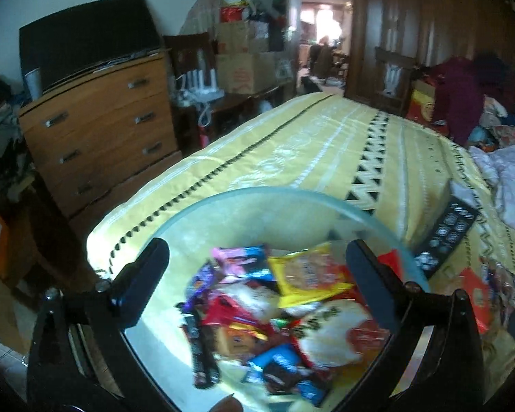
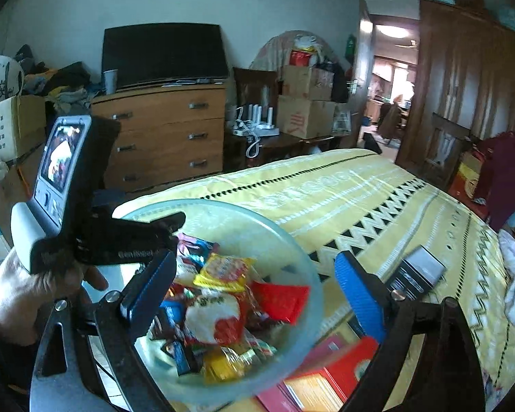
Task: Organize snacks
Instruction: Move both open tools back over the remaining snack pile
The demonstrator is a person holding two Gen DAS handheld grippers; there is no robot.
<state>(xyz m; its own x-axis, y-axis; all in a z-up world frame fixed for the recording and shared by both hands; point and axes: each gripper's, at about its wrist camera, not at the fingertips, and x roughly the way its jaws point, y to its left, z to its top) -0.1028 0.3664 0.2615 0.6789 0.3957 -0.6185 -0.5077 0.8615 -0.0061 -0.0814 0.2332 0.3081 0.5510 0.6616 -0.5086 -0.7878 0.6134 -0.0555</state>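
A translucent plastic bowl (image 1: 257,195) full of wrapped snacks (image 1: 309,274) sits at the near corner of the bed. It also shows in the right wrist view (image 2: 292,240), with snacks (image 2: 223,271) inside. My left gripper (image 1: 257,274) is open above the bowl, fingers apart over the snacks, holding nothing. In the right wrist view the left gripper (image 2: 175,223) reaches over the bowl's left rim. My right gripper (image 2: 257,292) is open and empty, its blue pads on either side of the bowl.
The bed has a yellow patterned cover (image 1: 326,144). A black box (image 1: 446,230) lies right of the bowl. Red and orange packets (image 2: 326,377) lie under the bowl's near side. A wooden dresser (image 1: 96,127) with a TV stands left, with cartons behind.
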